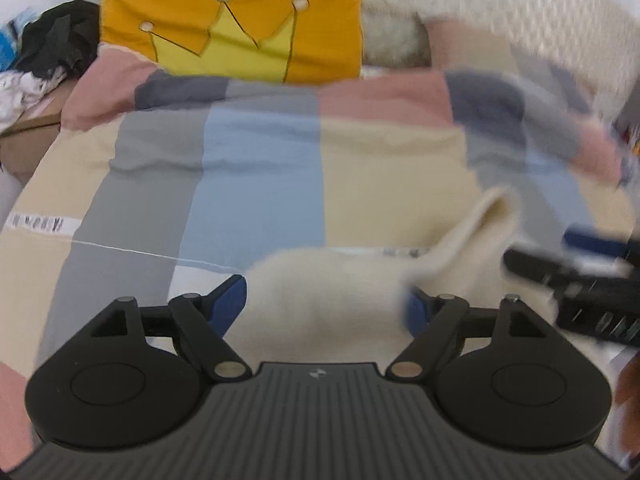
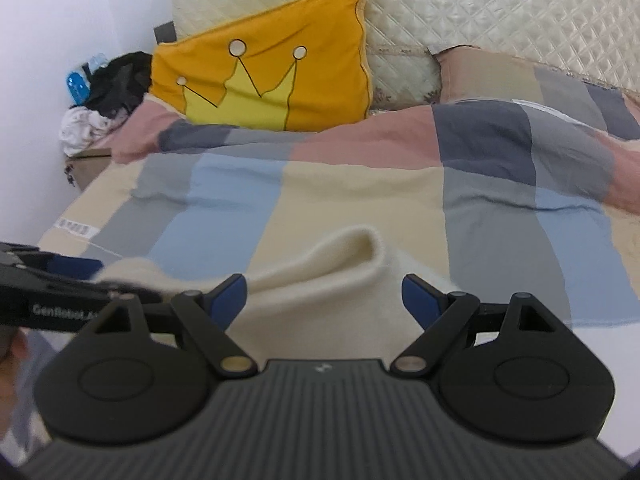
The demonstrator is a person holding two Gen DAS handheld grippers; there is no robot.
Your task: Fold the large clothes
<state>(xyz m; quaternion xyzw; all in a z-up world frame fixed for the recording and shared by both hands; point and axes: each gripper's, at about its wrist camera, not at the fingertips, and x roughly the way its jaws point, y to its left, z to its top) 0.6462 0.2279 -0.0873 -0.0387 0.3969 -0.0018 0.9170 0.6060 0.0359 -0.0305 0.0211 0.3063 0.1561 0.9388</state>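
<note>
A cream knit garment (image 1: pixel 328 292) lies bunched on the bed's near edge; it also shows in the right wrist view (image 2: pixel 328 280), with a raised fold at its top. My left gripper (image 1: pixel 326 300) is open, its blue pads either side of the cloth, not clamped. My right gripper (image 2: pixel 324 296) is open too, jaws wide over the garment. The right gripper appears blurred at the right of the left wrist view (image 1: pixel 576 276). The left gripper shows at the left edge of the right wrist view (image 2: pixel 60 284).
A colour-block duvet (image 2: pixel 360 196) covers the bed. An orange crown pillow (image 2: pixel 264 64) leans on the quilted headboard (image 2: pixel 500 12). Dark and white clothes (image 2: pixel 108 96) are piled at the far left by the wall.
</note>
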